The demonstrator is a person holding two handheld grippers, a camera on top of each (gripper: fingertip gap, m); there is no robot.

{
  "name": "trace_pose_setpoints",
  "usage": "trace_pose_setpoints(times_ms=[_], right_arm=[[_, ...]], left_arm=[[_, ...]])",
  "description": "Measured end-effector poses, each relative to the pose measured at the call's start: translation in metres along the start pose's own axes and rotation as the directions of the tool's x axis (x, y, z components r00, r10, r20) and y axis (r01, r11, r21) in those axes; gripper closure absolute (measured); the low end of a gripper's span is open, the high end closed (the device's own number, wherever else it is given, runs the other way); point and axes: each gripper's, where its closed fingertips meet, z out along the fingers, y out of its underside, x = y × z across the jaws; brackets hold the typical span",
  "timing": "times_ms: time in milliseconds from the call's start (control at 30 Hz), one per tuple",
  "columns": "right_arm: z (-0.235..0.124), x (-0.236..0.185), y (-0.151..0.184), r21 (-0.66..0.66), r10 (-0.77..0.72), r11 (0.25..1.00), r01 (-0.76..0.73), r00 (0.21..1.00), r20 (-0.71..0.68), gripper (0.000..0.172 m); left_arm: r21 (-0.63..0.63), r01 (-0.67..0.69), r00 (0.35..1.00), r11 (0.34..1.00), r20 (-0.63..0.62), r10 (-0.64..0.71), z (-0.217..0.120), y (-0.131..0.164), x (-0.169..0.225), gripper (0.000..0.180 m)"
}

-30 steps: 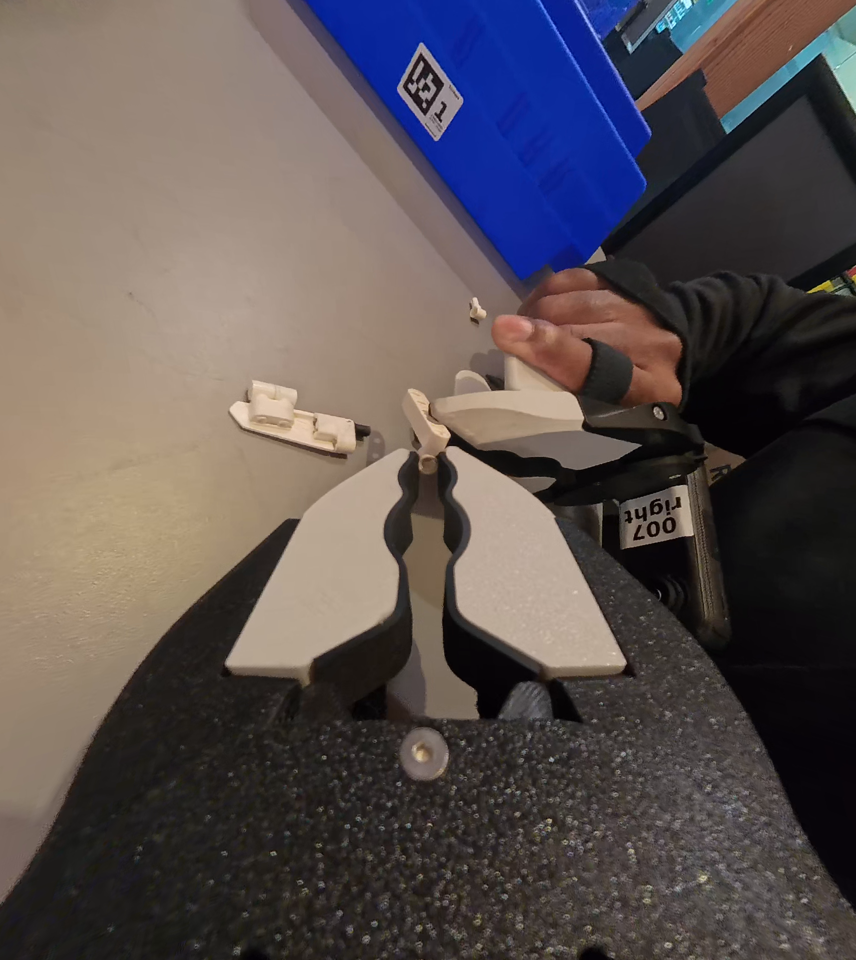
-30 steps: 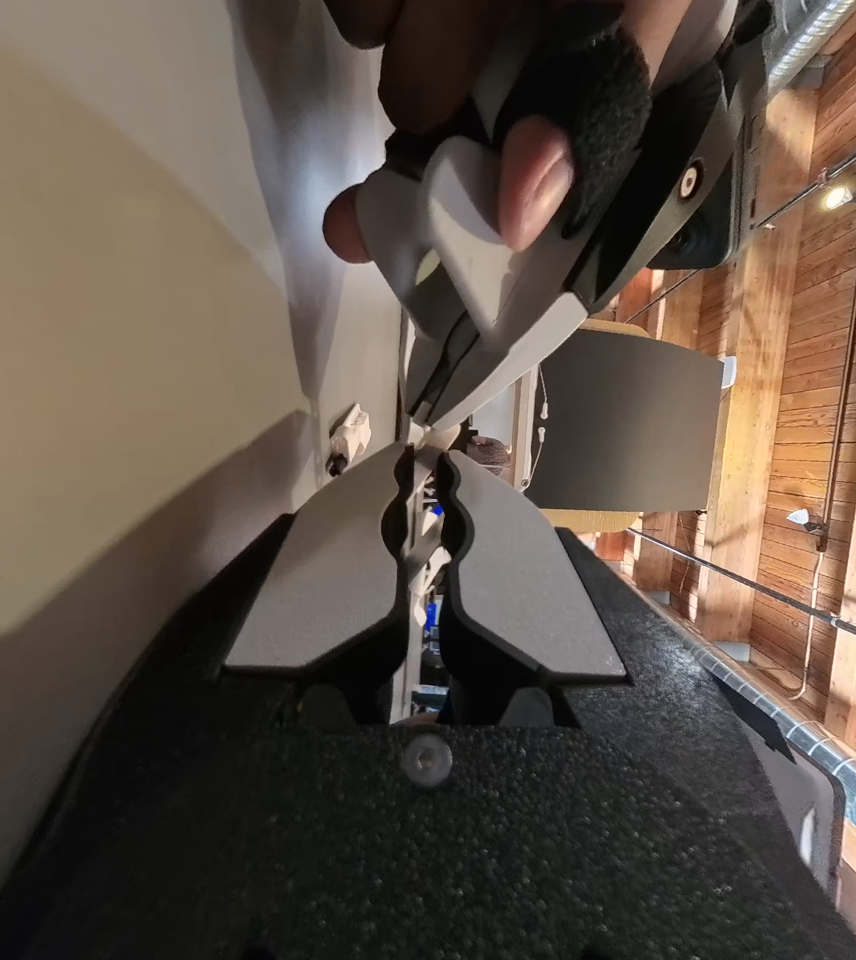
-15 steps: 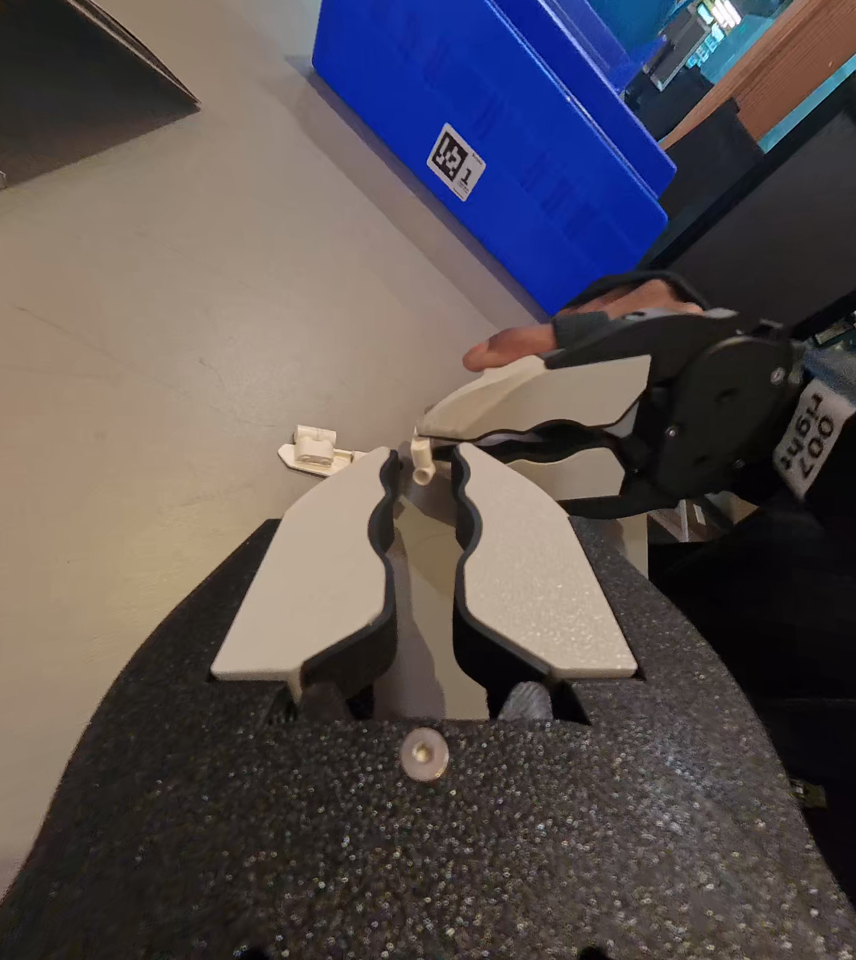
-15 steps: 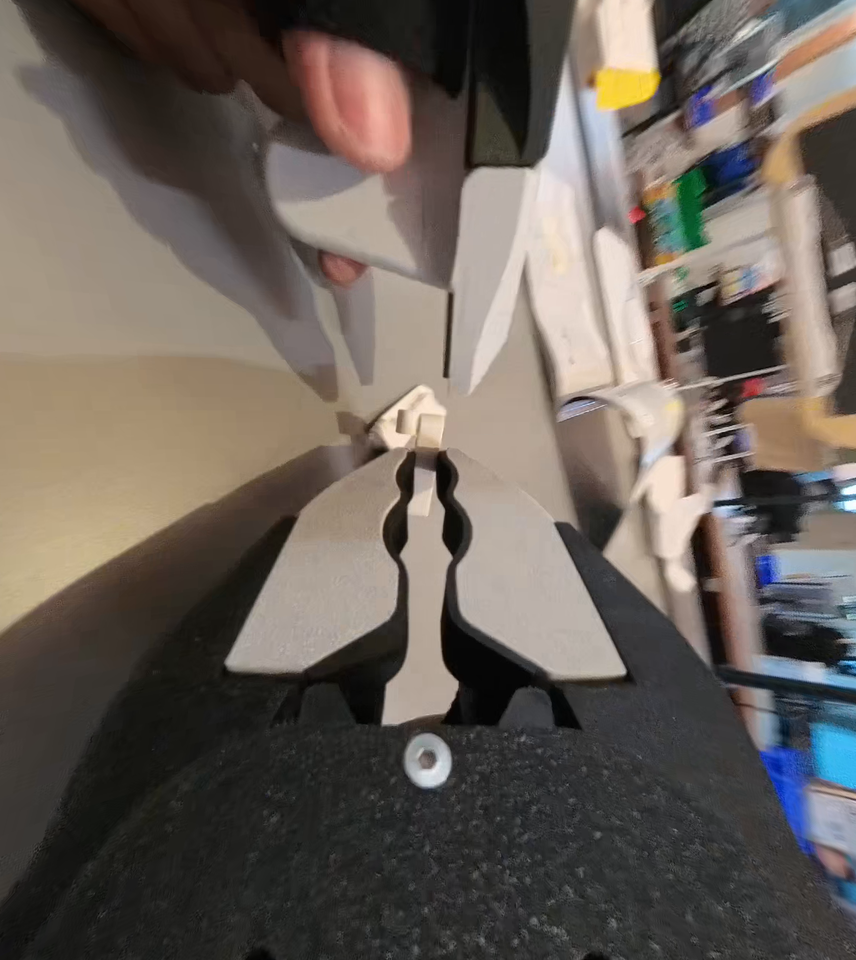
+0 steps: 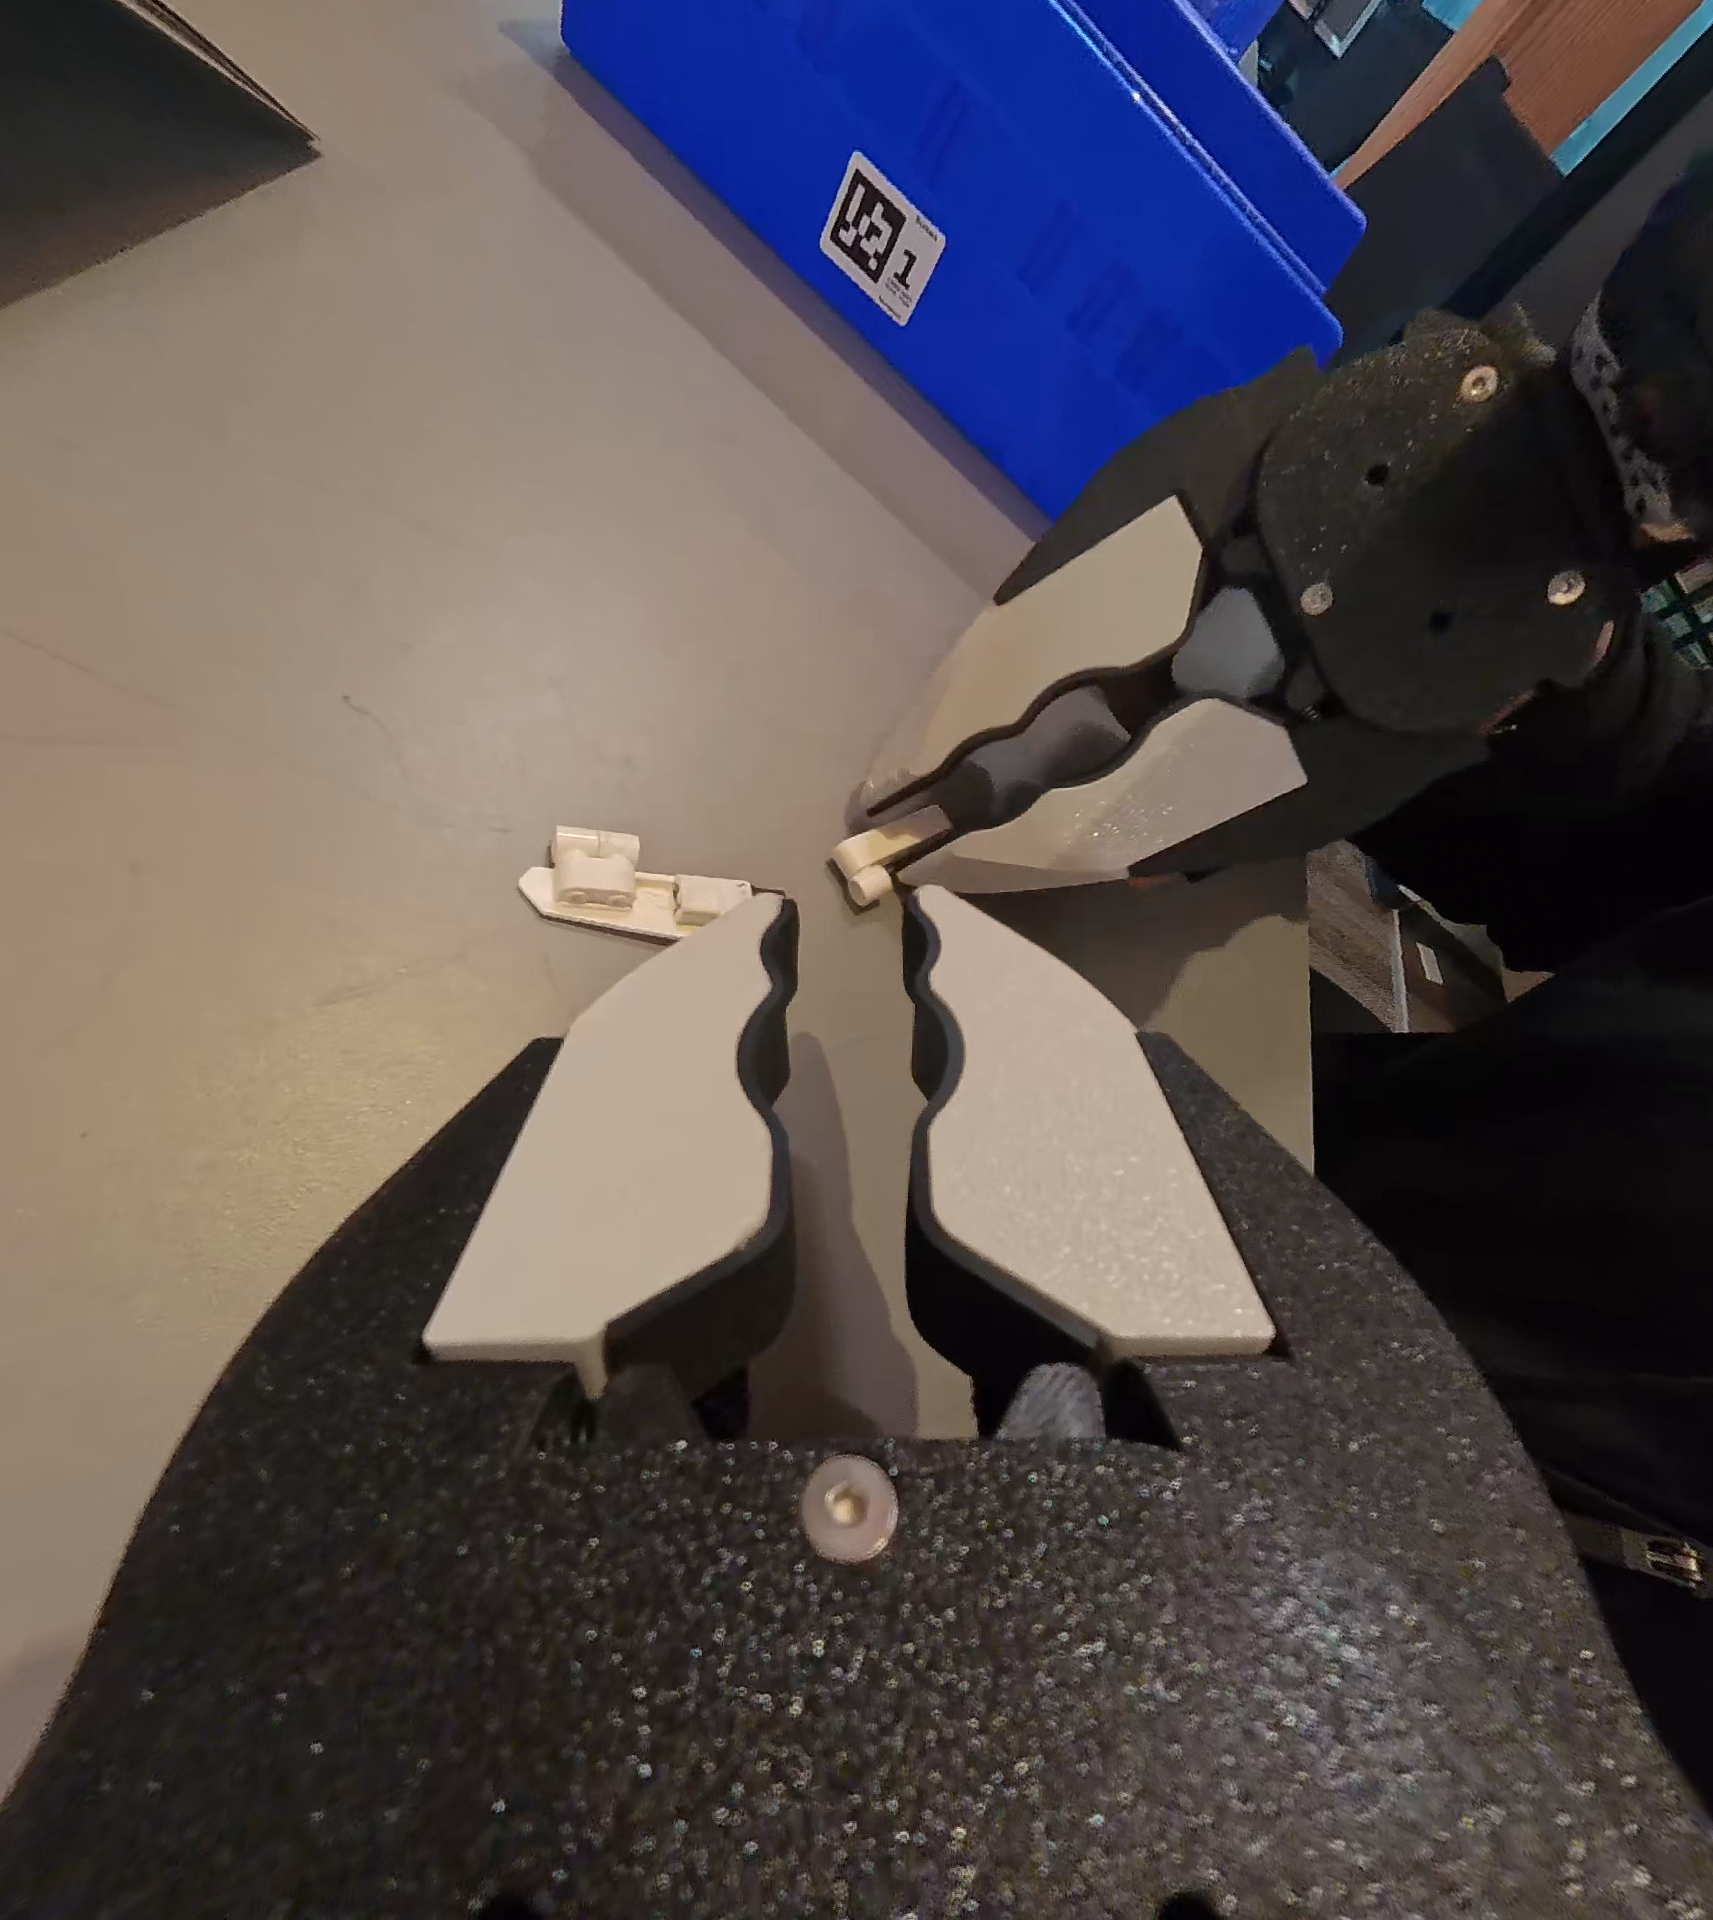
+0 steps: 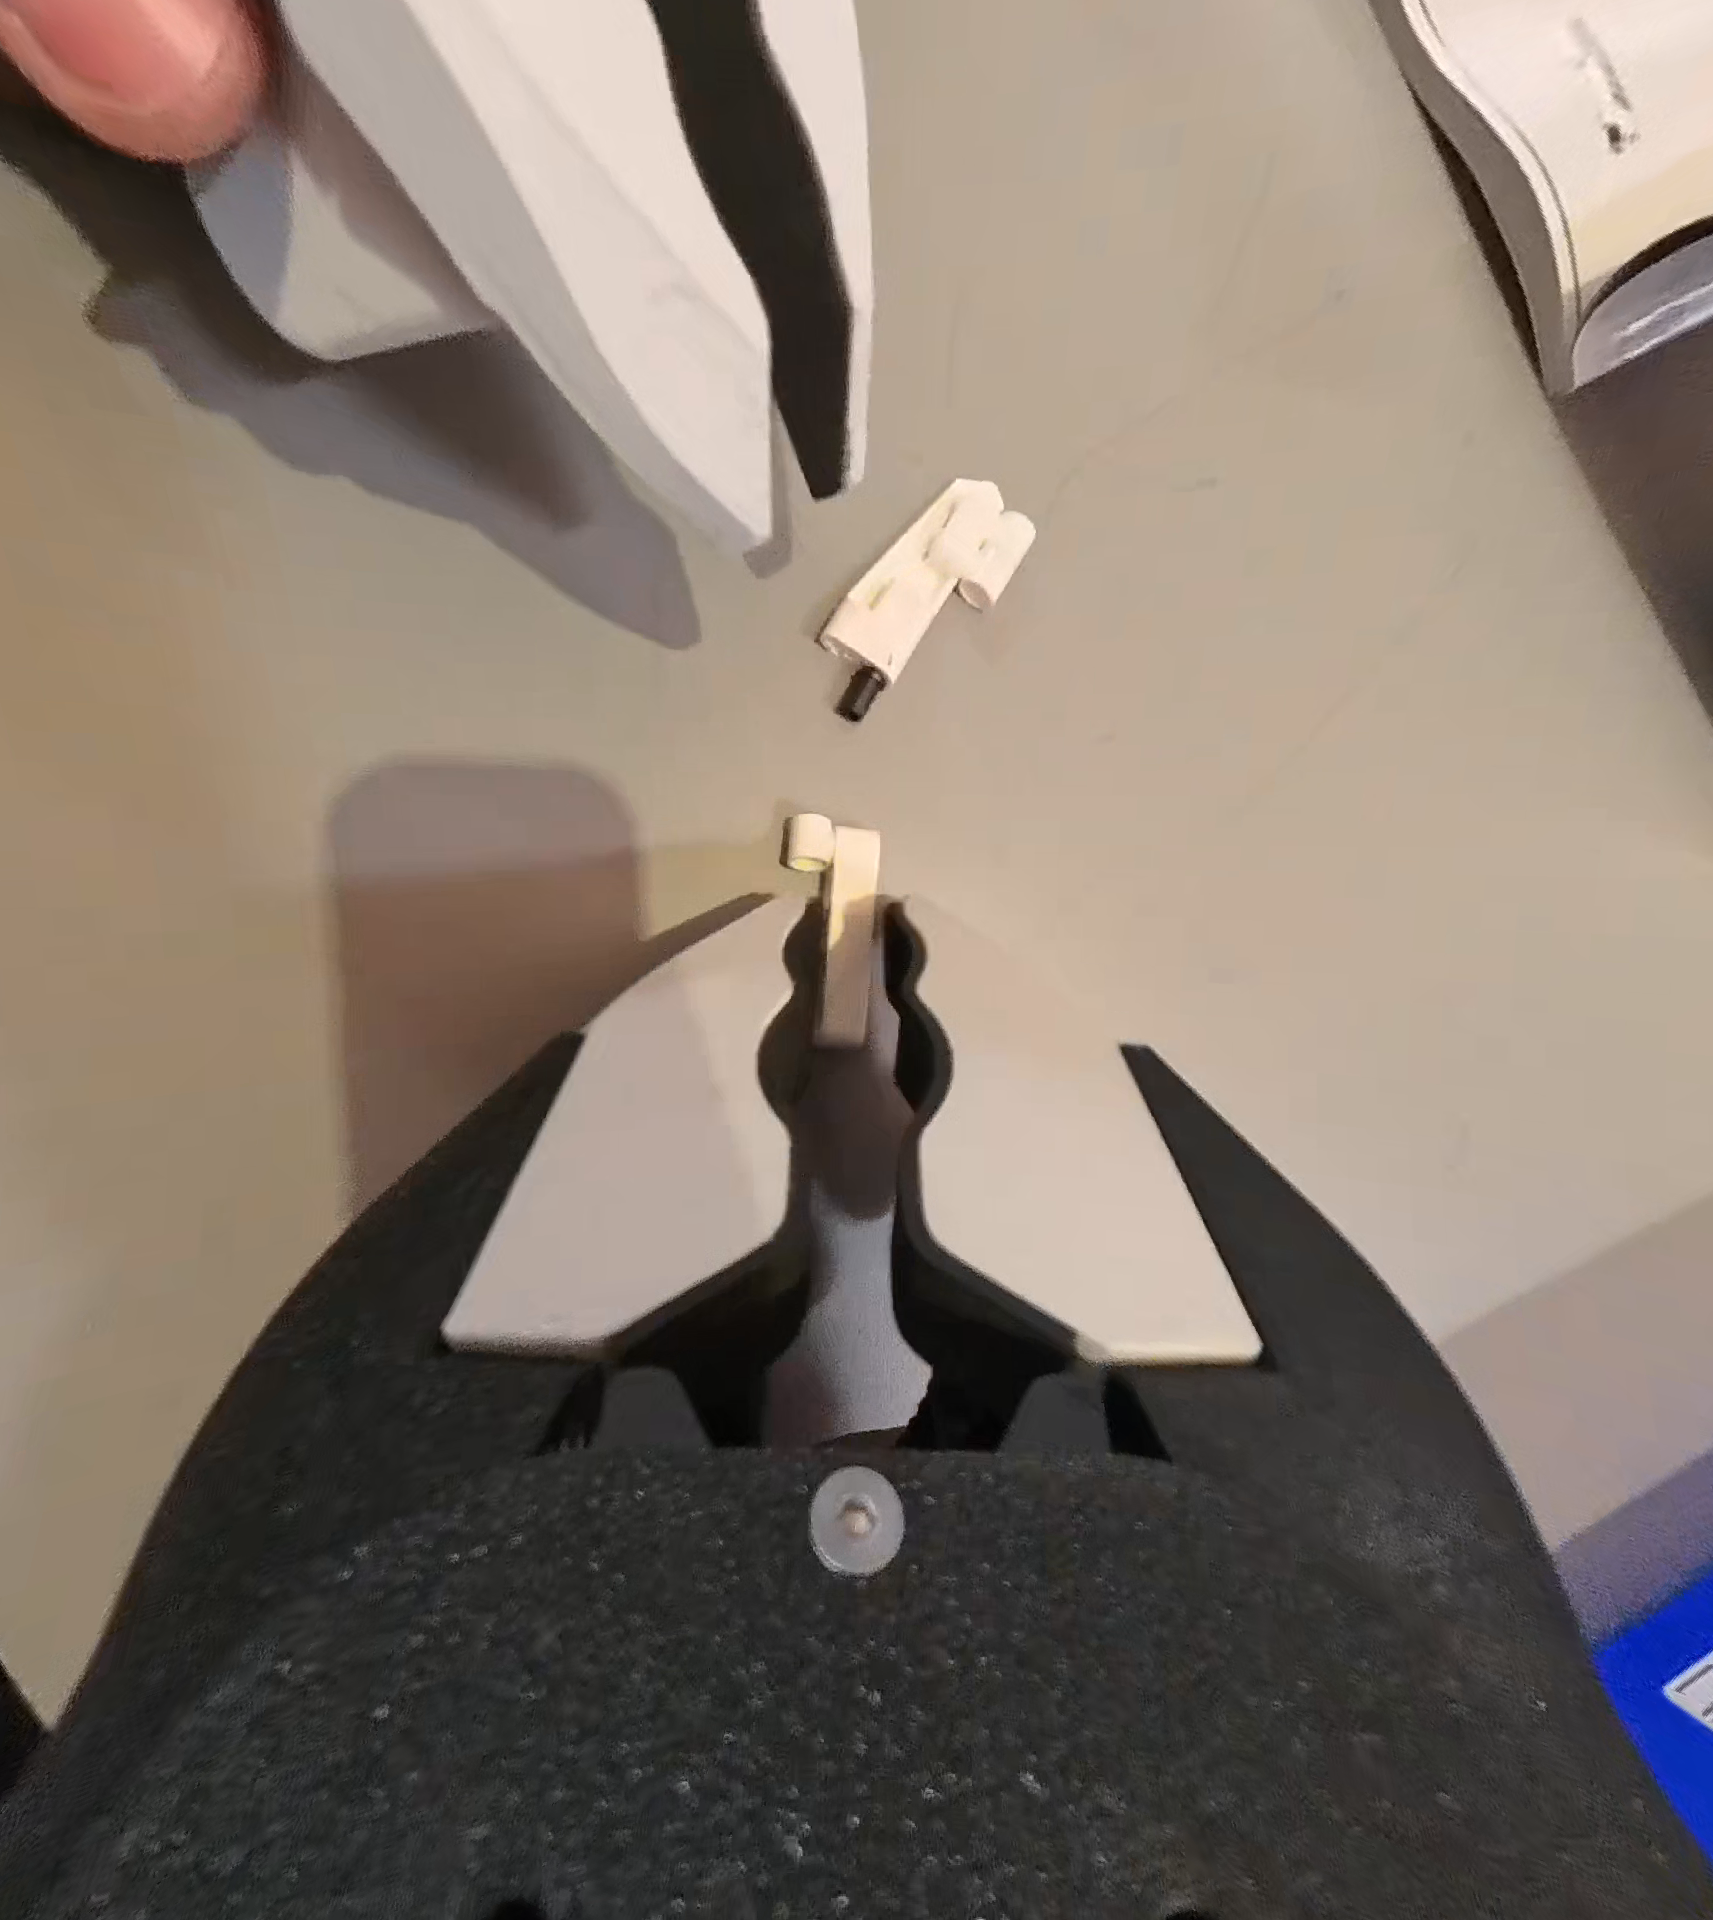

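Your right gripper (image 6: 847,914) is closed on a small cream lever (image 6: 847,935), a flat strip with a peg at its tip. It looks light, stiff and smooth, so grip the flat shank. Your left gripper (image 5: 847,914) stands slightly open, holding nothing, just beside the peg. A white latch (image 5: 623,883) lies near on the grey table (image 5: 260,623); a blue bin (image 5: 1039,208) stands behind.

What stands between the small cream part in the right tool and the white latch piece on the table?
Nothing visible does. The small cream part, clamped in the right tool, faces the white latch piece across bare grey table. The open left tool is beside that path, not in it.
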Motion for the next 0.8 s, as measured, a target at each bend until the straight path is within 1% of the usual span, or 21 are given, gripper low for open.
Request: trace_pose_setpoints(times_ms=[67,200,267,333,433,500,567,633,700,767,800], right_arm=[[-0.003,0.001,0.003,0.006,0.015,1.000,-0.015,1.000,0.000,0.154],[-0.017,0.002,0.010,0.049,0.045,0.998,-0.045,0.999,0.000,0.148],[-0.025,0.002,0.006,0.105,0.006,0.994,-0.003,1.000,-0.024,0.148],[-0.028,-0.003,-0.001,0.133,-0.056,0.989,0.061,0.997,-0.045,0.149],[-0.022,-0.010,-0.011,0.120,-0.180,0.974,0.191,0.979,-0.097,0.149],[-0.015,-0.012,-0.014,0.104,-0.226,0.966,0.238,0.968,-0.111,0.149],[-0.010,-0.007,-0.017,0.100,-0.206,0.971,0.218,0.971,-0.121,0.151],[-0.006,0.003,-0.012,0.064,-0.135,0.988,0.144,0.984,-0.117,0.151],[-0.002,0.005,-0.002,0.014,-0.085,0.996,0.086,0.994,-0.070,0.151],[-0.001,0.005,0.003,-0.001,-0.039,0.999,0.039,0.998,-0.041,0.164],[-0.001,0.005,0.003,-0.003,-0.014,1.000,0.014,1.000,-0.028,0.164]], left_arm=[[-0.001,-0.004,1.000,1.000,0.001,0.004,0.000,0.000,0.000,0.161],[-0.001,-0.011,1.000,1.000,0.002,0.011,0.000,0.001,0.001,0.161],[-0.004,-0.021,1.000,1.000,0.004,0.021,0.000,0.001,0.002,0.162],[-0.012,-0.033,0.999,0.999,0.013,0.033,0.002,0.002,0.002,0.162],[-0.021,-0.043,0.999,0.999,0.023,0.043,0.003,0.004,0.001,0.162],[-0.018,-0.042,0.999,0.999,0.029,0.043,0.002,0.004,0.000,0.162],[-0.015,-0.039,0.999,0.999,0.031,0.039,0.002,0.003,0.000,0.163],[-0.016,-0.037,0.999,0.999,0.031,0.037,0.002,0.003,-0.001,0.163],[-0.018,-0.040,0.999,0.999,0.029,0.040,0.002,0.004,0.000,0.163],[-0.017,-0.045,0.999,0.999,0.027,0.046,0.002,0.004,0.001,0.163],[-0.017,-0.046,0.999,0.999,0.025,0.047,0.002,0.004,0.001,0.163]])
